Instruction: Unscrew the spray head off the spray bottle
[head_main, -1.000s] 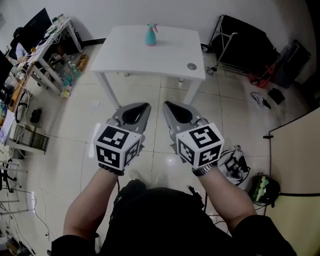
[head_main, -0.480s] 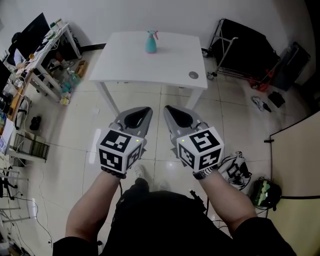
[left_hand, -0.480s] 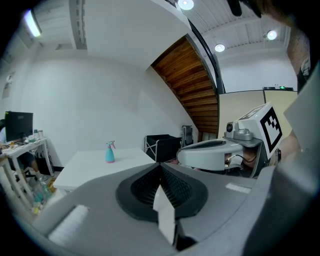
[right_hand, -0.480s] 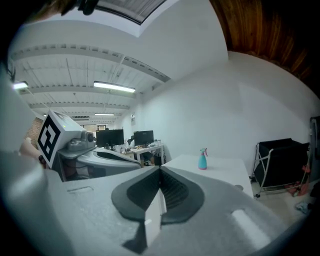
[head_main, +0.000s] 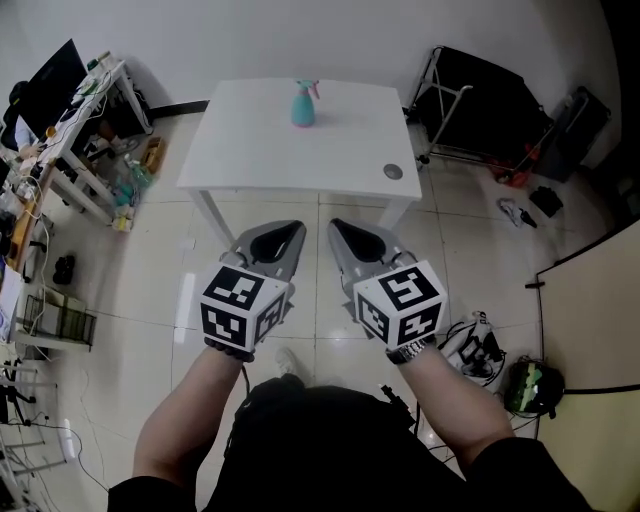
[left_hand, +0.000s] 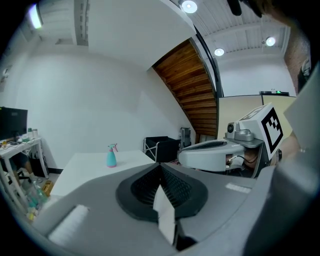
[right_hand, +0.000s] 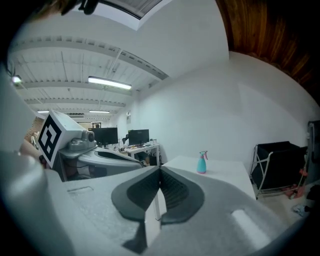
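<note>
"What does the room look like?"

"Glossy pale tiled floor (head_main: 130, 270), with a plain white wall (head_main: 250, 35) at the far side. 1 white worktop (head_main: 290, 150) stands just before that wall."

"And around it?"

"To the left there's a cluttered desk (head_main: 85, 115) with a dark monitor (head_main: 55, 80). To the right, a black rack (head_main: 490, 95) on a pale frame, and a beige panel (head_main: 600, 310) nearer."

"Light?"

"Round ceiling lamps (left_hand: 189, 6) beside a slanted wooden underside (left_hand: 192, 85), plus 1 strip light (right_hand: 110, 82)."

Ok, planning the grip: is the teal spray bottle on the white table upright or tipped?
Upright: the teal spray bottle stands on its base, with its spray head on top.
</note>
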